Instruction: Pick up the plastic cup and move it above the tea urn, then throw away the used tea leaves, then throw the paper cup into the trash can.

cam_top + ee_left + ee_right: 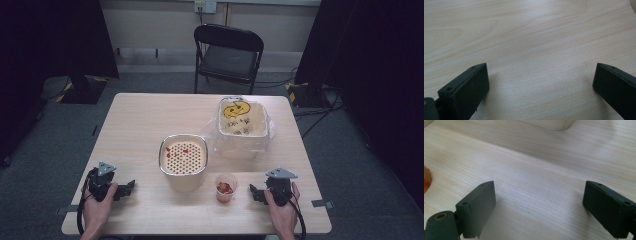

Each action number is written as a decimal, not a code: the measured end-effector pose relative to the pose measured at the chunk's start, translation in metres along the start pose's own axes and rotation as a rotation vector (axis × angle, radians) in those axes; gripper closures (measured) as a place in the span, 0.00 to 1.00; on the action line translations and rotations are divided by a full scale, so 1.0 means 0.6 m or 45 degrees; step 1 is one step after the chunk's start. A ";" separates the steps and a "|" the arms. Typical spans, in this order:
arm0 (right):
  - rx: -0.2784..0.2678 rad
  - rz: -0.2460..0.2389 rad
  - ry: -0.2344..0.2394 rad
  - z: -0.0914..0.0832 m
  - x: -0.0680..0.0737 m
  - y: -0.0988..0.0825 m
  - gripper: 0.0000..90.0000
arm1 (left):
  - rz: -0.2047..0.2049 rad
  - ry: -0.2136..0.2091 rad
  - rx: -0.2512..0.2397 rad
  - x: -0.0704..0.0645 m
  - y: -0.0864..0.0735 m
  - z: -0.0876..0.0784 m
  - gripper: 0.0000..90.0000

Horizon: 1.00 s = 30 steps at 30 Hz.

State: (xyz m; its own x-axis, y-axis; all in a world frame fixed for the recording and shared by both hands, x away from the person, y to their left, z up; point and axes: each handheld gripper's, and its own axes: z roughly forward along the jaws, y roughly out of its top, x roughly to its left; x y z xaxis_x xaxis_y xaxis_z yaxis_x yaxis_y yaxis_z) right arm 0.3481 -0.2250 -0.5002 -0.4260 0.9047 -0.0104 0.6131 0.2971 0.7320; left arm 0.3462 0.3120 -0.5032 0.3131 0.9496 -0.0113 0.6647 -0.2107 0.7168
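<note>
The table [140, 120] carries three containers, and both grippers rest near its front edge. The thing nearest a hand is the small clear cup [225, 187], which stands upright just beside the right gripper [256, 193], at about nine o'clock from its jaws in the high view. In the right gripper view a sliver of the cup [426, 180] sits at the left edge, outside the gap between the jaws, so the coming move likely turns on swinging those jaws toward it. The left gripper [127, 189] lies well apart from the cup, past the strainer bowl, so the right hand is clearly the nearer one.

Largest is the cream bin [243, 125] at about one o'clock from the table's middle, lined with a clear bag; a yellow scrap lies inside it. Next, the cream bowl with a perforated metal strainer [183, 155] sits near the middle, with a few red bits on the strainer. The cup, at about five o'clock from the bowl, holds red pieces.

Both grippers stand with jaws spread wide and nothing between them, over bare wood.
</note>
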 end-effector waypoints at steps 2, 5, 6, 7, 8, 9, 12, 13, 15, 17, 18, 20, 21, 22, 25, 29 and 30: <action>0.000 0.000 0.000 0.000 0.000 0.000 0.12 | 0.003 -0.002 0.000 0.000 0.000 0.000 0.00; 0.001 0.014 -0.015 -0.001 0.003 0.000 0.12 | 0.003 -0.002 0.000 0.000 0.000 0.000 0.00; 0.001 0.024 -0.015 -0.001 0.004 0.000 0.12 | 0.004 -0.002 -0.001 0.000 0.000 0.000 0.00; 0.004 0.026 -0.016 -0.001 0.005 0.000 0.12 | 0.003 -0.002 0.000 0.000 0.000 0.000 0.00; 0.015 0.013 0.002 -0.003 0.005 0.000 0.12 | 0.003 -0.002 0.000 0.000 0.000 0.000 0.00; 0.021 0.010 0.016 -0.004 0.006 0.000 0.14 | 0.003 -0.002 0.000 0.000 0.000 0.000 0.00; 0.021 0.031 0.074 -0.010 0.007 0.003 0.15 | 0.003 -0.004 0.000 0.000 0.000 0.000 0.00; 0.019 0.039 0.103 -0.013 0.008 0.003 0.15 | 0.004 -0.002 -0.001 0.000 0.000 0.000 0.00; 0.021 0.030 0.141 -0.021 0.013 0.005 0.16 | 0.006 -0.002 -0.001 0.000 0.000 0.000 0.00; 0.017 0.012 0.184 -0.032 0.016 0.009 0.16 | 0.005 -0.002 -0.001 0.000 0.000 0.000 0.00; -0.001 0.008 0.179 -0.040 0.019 0.010 0.16 | 0.004 -0.002 -0.001 0.000 0.000 0.000 0.00; -0.016 -0.016 0.189 -0.049 0.026 0.011 0.16 | 0.005 -0.002 -0.001 0.000 0.000 0.000 0.00; -0.031 -0.028 0.207 -0.056 0.031 0.011 0.17 | 0.004 -0.002 -0.001 0.000 0.000 0.000 0.00; -0.034 -0.034 0.215 -0.060 0.036 0.011 0.17 | 0.005 -0.003 -0.001 0.000 0.000 0.000 0.00; -0.038 -0.050 0.269 -0.068 0.048 0.009 0.19 | 0.004 -0.002 -0.001 0.000 0.000 0.000 0.00; -0.036 -0.067 0.374 -0.071 0.066 0.008 0.21 | 0.004 -0.002 -0.001 0.000 0.000 0.000 0.00; -0.029 -0.085 0.375 -0.071 0.073 0.009 0.21 | 0.006 -0.002 -0.001 0.000 0.000 0.000 0.00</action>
State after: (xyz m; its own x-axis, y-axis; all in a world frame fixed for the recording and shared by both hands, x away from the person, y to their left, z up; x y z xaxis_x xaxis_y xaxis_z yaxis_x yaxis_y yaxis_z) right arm 0.3043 -0.1971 -0.4677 -0.6417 0.7547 0.1365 0.5634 0.3431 0.7516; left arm 0.3462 0.3120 -0.5034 0.3176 0.9482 -0.0091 0.6629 -0.2151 0.7171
